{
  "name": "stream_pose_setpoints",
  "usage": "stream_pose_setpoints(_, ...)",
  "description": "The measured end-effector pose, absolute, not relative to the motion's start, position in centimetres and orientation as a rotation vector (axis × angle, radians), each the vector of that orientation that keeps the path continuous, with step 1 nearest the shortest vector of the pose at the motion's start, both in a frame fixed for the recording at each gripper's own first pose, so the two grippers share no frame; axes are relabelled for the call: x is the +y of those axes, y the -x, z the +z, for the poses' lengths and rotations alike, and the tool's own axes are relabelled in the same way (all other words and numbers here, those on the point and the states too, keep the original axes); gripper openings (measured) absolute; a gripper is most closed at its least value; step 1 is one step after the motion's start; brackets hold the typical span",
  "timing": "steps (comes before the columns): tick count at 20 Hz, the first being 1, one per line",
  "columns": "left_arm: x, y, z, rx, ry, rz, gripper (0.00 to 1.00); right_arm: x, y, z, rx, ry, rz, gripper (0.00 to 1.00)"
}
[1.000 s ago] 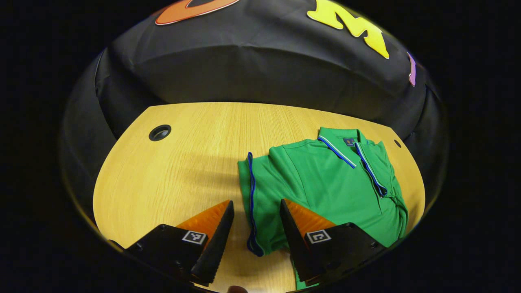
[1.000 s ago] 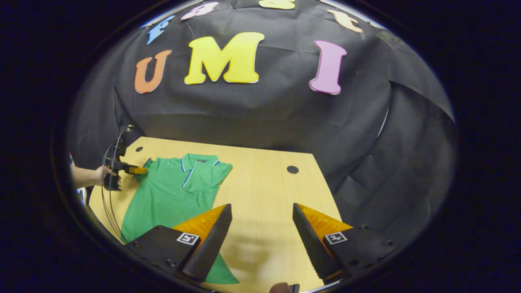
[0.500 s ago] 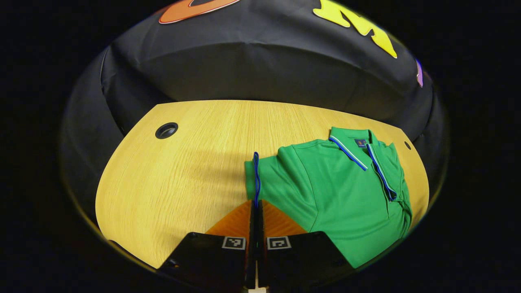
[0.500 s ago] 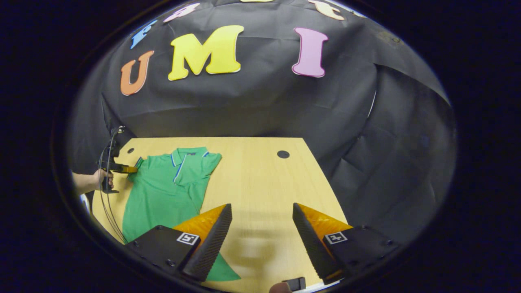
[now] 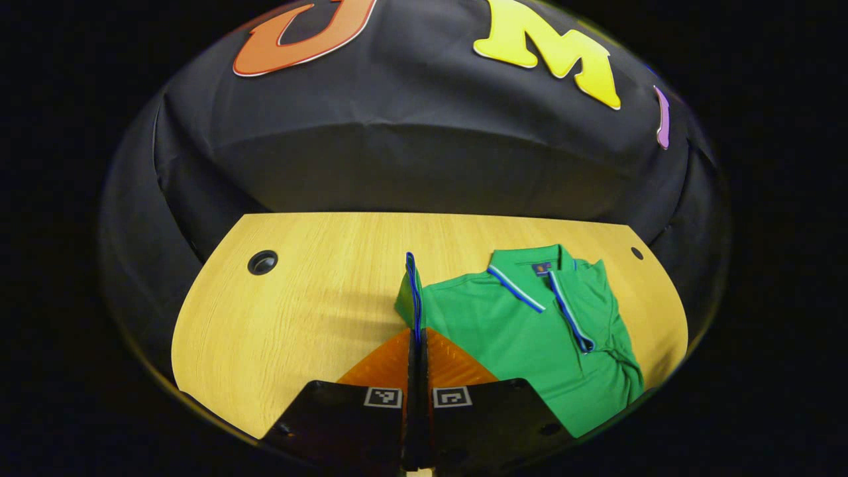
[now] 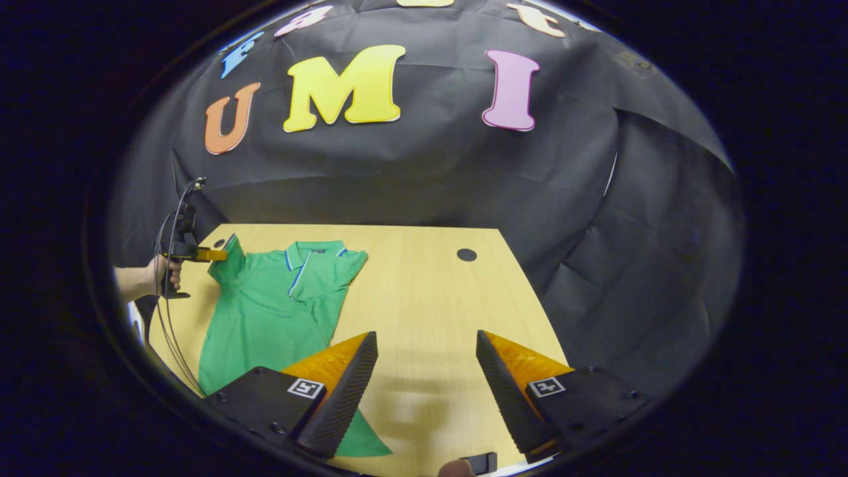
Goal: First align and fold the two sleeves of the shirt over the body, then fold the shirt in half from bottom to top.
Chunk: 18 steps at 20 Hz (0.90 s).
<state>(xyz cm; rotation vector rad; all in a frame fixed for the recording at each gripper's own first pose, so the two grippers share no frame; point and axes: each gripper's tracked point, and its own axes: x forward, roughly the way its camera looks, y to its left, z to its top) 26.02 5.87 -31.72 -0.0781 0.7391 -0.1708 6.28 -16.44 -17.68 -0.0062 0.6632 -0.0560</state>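
A green polo shirt (image 5: pixel 530 338) with blue-and-white collar trim lies on the wooden table (image 5: pixel 298 318). My left gripper (image 5: pixel 417 341) is shut on the blue-trimmed cuff of the shirt's left sleeve (image 5: pixel 412 295), which stands lifted off the table. In the right gripper view the shirt (image 6: pixel 271 311) lies at the left, its right sleeve (image 6: pixel 348 265) folded over the body. There the left gripper (image 6: pixel 215 254), held by a hand (image 6: pixel 159 271), holds the raised sleeve. My right gripper (image 6: pixel 424 371) is open above bare table near the shirt's hem, holding nothing.
A large round cable hole (image 5: pixel 262 262) is in the table left of the shirt, and a small one (image 5: pixel 636 253) at the far right corner. Black cloth wall (image 5: pixel 411 152) rises behind the table. Cables (image 6: pixel 169 311) hang from the left gripper.
My left gripper went from open around the sleeve cuff to shut on it, then lifted the sleeve off the table. The right gripper stayed open and nearly still.
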Motion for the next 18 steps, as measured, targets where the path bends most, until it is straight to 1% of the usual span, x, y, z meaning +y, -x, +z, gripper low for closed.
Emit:
stream_pose_setpoints(3,2.9,-26.0,-31.4,0.75,0.102,-0.183,0.03,-16.6,-5.2,-17.4,0.656,-0.005,-0.055,0.95)
stream_pose_setpoints(4,1.7,-26.0,-31.3,0.754,0.112,-0.188,0.03,-16.8,-4.8,-17.4,0.655,-0.012,-0.059,0.93)
stream_pose_setpoints(5,0.6,-26.0,-31.3,0.757,0.118,-0.194,0.03,-17.1,-4.3,-17.5,0.658,-0.02,-0.066,0.95)
stream_pose_setpoints(6,-0.4,-26.0,-31.3,0.758,0.119,-0.203,0.03,-17.2,-3.0,-17.9,0.662,-0.031,-0.075,0.95)
stream_pose_setpoints(9,-3.5,-26.3,-31.5,0.772,0.126,-0.226,0.03,-18.5,-1.7,-18.4,0.671,-0.059,-0.108,0.95)
stream_pose_setpoints(14,-7.5,-26.8,-33.7,0.804,0.127,-0.255,0.04,-20.6,0.0,-19.5,0.695,-0.092,-0.162,0.95)
stream_pose_setpoints(17,-8.9,-27.3,-36.0,0.826,0.104,-0.248,0.04,-20.9,0.4,-19.9,0.704,-0.083,-0.174,0.95)
stream_pose_setpoints(18,-9.3,-27.4,-36.5,0.838,0.102,-0.25,0.04,-21.0,0.4,-19.9,0.706,-0.078,-0.176,0.93)
